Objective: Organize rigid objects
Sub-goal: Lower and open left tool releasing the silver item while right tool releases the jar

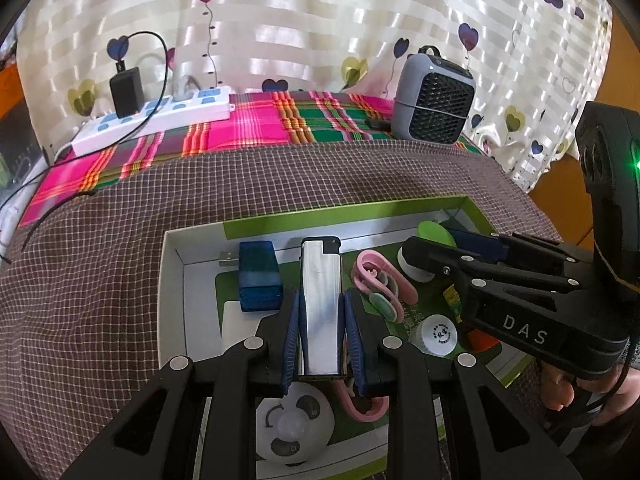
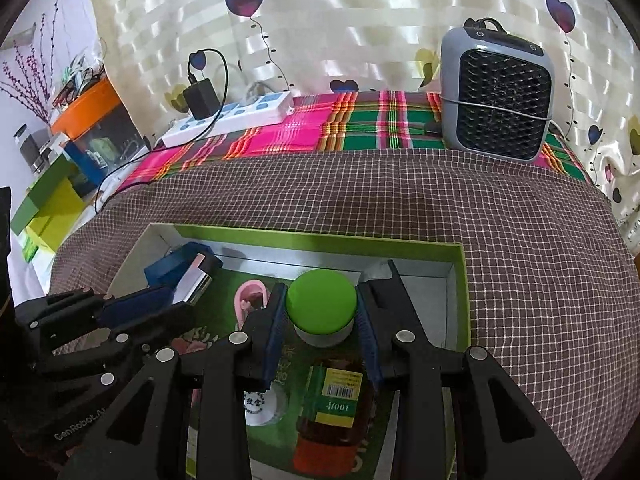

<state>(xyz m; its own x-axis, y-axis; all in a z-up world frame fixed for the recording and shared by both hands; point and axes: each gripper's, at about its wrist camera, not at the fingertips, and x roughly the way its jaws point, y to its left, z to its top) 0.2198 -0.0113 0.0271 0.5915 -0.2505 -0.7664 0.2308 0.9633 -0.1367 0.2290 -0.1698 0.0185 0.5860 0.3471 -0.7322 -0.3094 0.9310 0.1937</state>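
Over box (image 1: 176, 280) — lighter (image 1: 320, 304) clamped in left gripper (image 1: 322, 320).

The lighter (image 1: 320, 304) has a glossy, mirror-bright metal body with a black plastic cap, and the blue pads (image 1: 294, 336) of the left tool (image 1: 320, 340) look ribbed and rubbery against matt black plastic arms. The jar's green lid (image 2: 321, 300) is smooth, slightly shiny plastic. The box (image 2: 320, 240) is smooth card, resting on a woven checked cloth (image 2: 520, 240) before a satiny, gleaming curtain (image 1: 320, 20).
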